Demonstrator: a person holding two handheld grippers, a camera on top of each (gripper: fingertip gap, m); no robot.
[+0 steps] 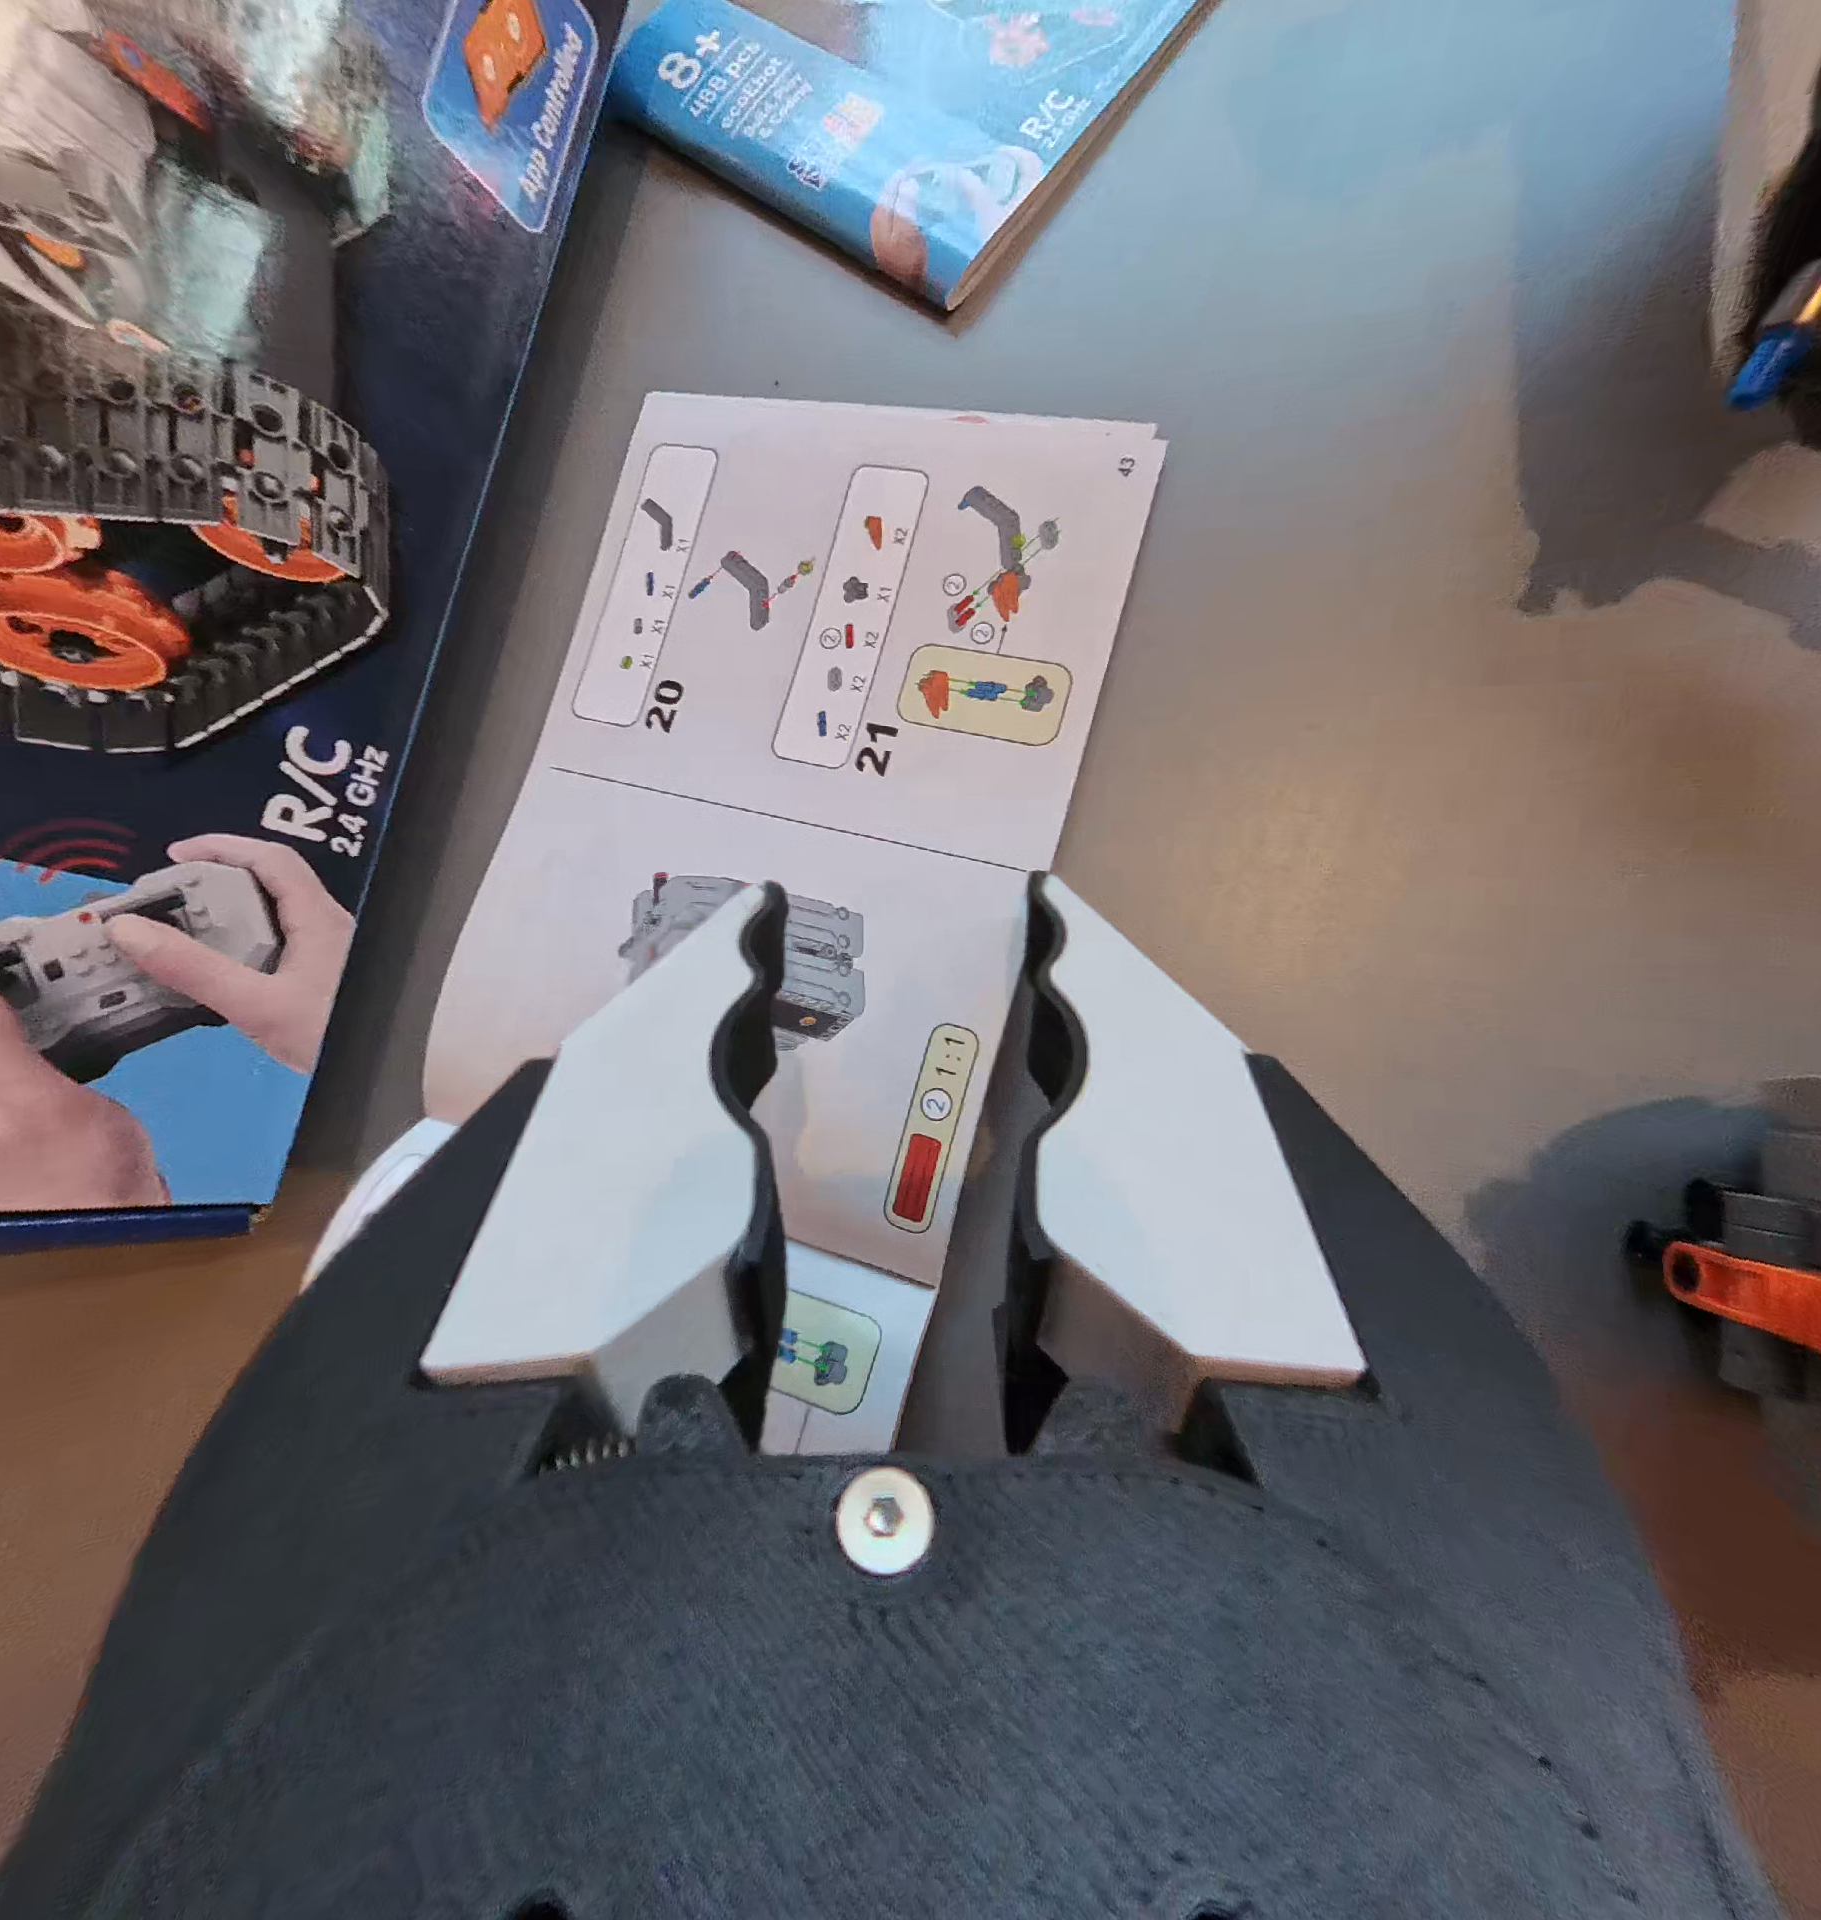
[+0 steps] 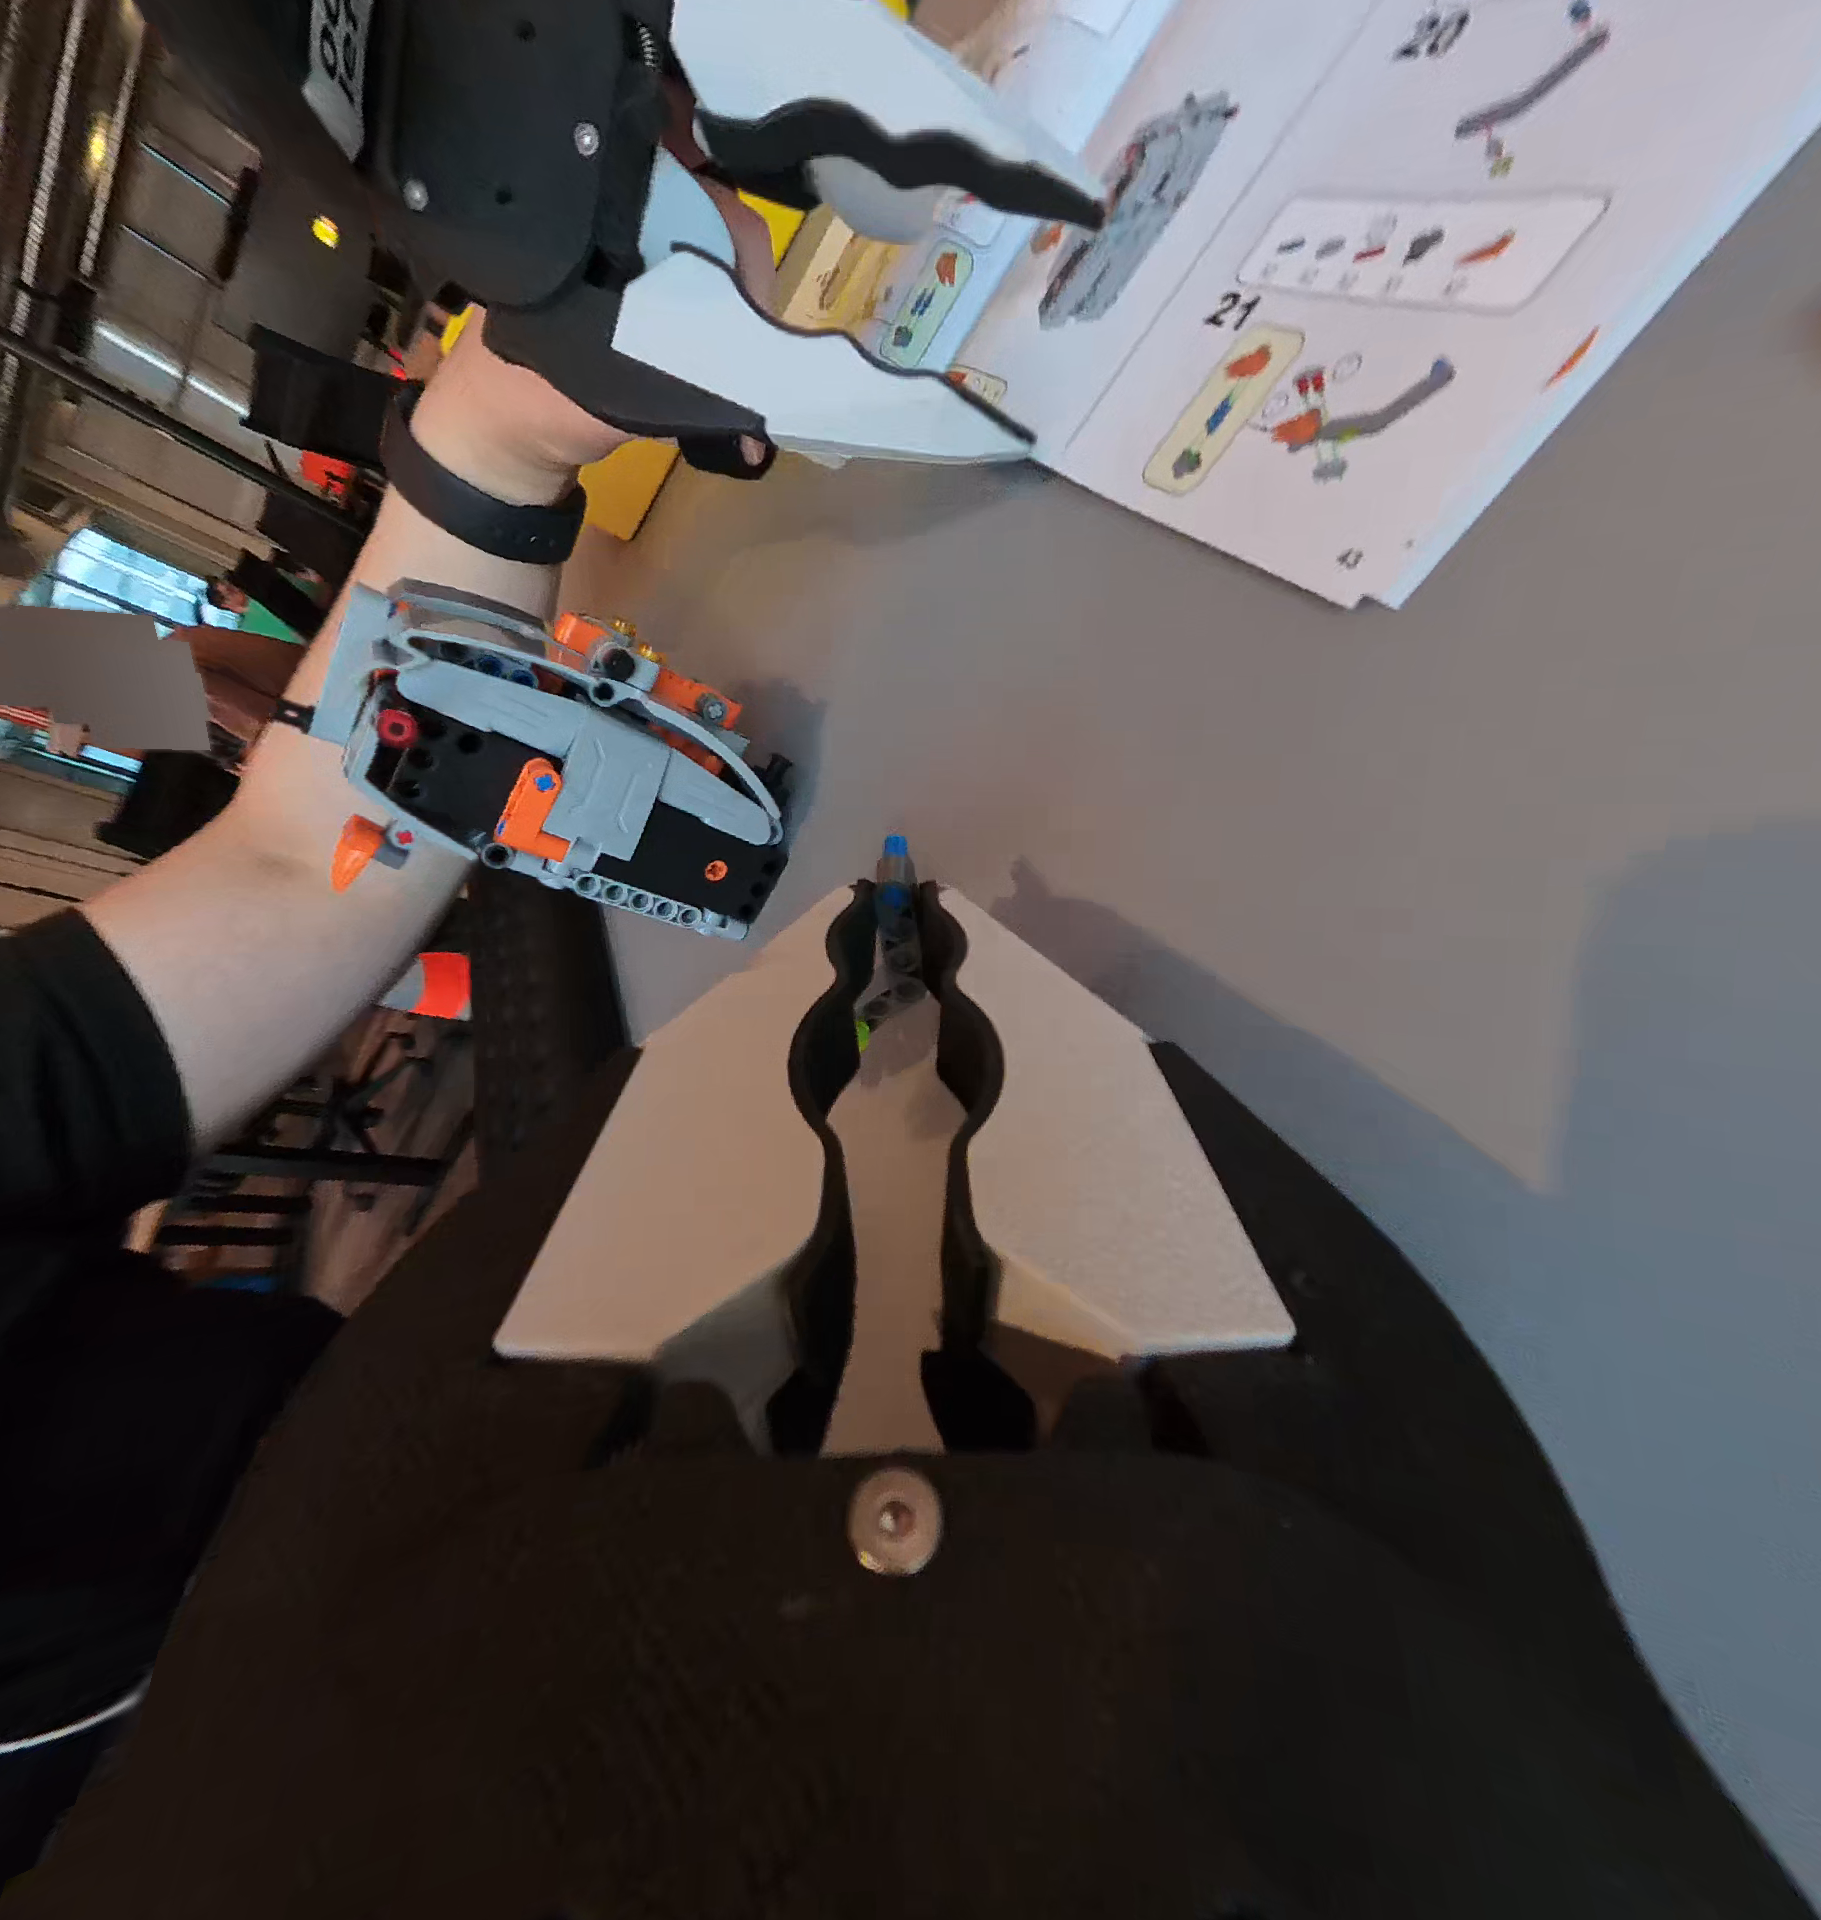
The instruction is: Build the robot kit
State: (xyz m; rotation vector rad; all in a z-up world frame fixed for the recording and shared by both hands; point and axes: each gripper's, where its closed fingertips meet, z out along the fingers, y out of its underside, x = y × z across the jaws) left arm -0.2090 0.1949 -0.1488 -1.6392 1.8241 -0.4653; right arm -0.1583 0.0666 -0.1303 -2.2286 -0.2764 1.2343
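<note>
My left gripper [image 1: 901,899] is open and empty, hovering over an open white instruction booklet [image 1: 864,623] on the grey table [image 1: 1353,727]. My right gripper [image 2: 895,894] is shut on a small dark grey bent beam [image 2: 898,951] with a blue pin [image 2: 894,850] sticking out past the fingertips and a green bit on its near end. A partly built grey, black and orange brick model [image 2: 573,769] lies on the table just left of the right gripper. The left gripper [image 2: 1067,322] also shows in the right wrist view, over the booklet [image 2: 1353,312].
A large blue toy box [image 1: 179,623] lies at the left of the booklet. A second blue-covered booklet [image 1: 906,135] lies at the far edge. The brick model [image 1: 1779,1278] shows at the right edge in the left wrist view. A person's forearm [image 2: 293,904] crosses behind the model.
</note>
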